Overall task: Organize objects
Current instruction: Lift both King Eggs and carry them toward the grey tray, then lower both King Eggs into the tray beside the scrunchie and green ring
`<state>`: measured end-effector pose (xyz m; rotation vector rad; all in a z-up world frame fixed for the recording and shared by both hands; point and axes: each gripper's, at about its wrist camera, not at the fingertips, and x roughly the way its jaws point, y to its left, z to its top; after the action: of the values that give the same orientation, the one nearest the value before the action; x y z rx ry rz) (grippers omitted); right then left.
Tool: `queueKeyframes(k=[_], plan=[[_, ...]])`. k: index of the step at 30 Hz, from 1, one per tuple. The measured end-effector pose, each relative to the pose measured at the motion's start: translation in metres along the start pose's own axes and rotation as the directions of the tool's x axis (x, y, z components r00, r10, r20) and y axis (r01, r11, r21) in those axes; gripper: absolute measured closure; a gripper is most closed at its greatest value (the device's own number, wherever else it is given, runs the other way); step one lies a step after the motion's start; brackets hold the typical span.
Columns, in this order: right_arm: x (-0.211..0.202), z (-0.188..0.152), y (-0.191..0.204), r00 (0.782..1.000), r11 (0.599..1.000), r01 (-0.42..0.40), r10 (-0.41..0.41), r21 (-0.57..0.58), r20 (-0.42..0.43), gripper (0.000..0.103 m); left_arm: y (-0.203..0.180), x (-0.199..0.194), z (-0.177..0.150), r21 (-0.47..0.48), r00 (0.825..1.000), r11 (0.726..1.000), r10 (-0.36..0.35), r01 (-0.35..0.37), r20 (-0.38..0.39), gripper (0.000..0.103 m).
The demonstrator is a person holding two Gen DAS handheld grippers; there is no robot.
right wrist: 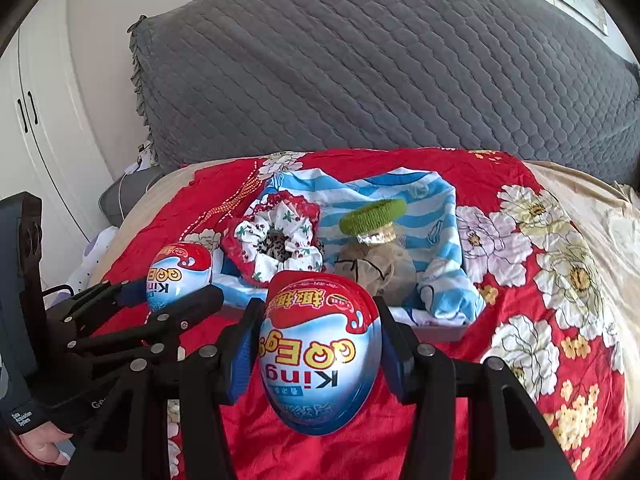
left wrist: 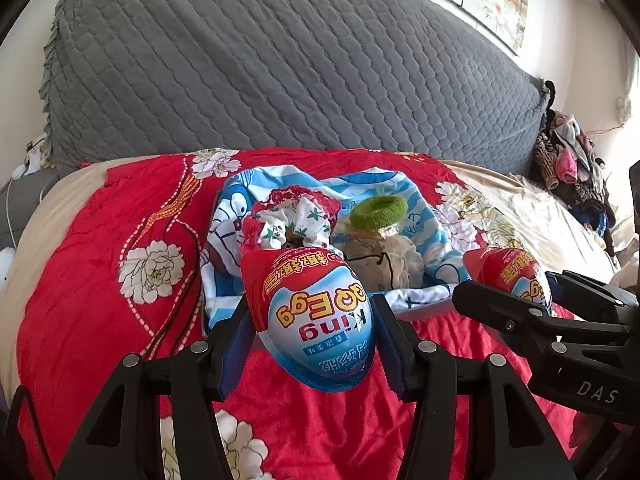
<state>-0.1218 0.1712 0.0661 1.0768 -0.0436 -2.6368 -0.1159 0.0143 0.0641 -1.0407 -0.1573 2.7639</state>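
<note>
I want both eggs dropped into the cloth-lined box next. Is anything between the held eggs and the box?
Nothing visible blocks the way: only open red bedspread lies between each King Egg (left, right) and the box's near edge. Inside, scrunchies, a green hair band and a beige bundle fill most of the space.

Both views were lit brightly by daylight — overexposure was seen at the right edge of the left view. Edges were bent by fisheye distortion, corners were blacked out, and only soft shadows were cast.
</note>
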Motion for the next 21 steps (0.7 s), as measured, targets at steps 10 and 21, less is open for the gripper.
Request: queueKeyframes(k=[10, 21], plan=[[0.03, 0.016, -0.006, 1.0, 1.0, -0.001, 0.001, 0.005, -0.007, 0.05, 0.002, 0.032, 0.017, 0.009, 1.0, 1.0, 0.001, -0.001, -0.002, 0.045], [0.062, 0.048, -0.024, 1.0, 1.0, 0.002, -0.002, -0.001, 0.003, 0.05, 0.002, 0.073, 0.042, 0.051, 1.0, 0.999, 0.009, -0.009, 0.001, 0.045]])
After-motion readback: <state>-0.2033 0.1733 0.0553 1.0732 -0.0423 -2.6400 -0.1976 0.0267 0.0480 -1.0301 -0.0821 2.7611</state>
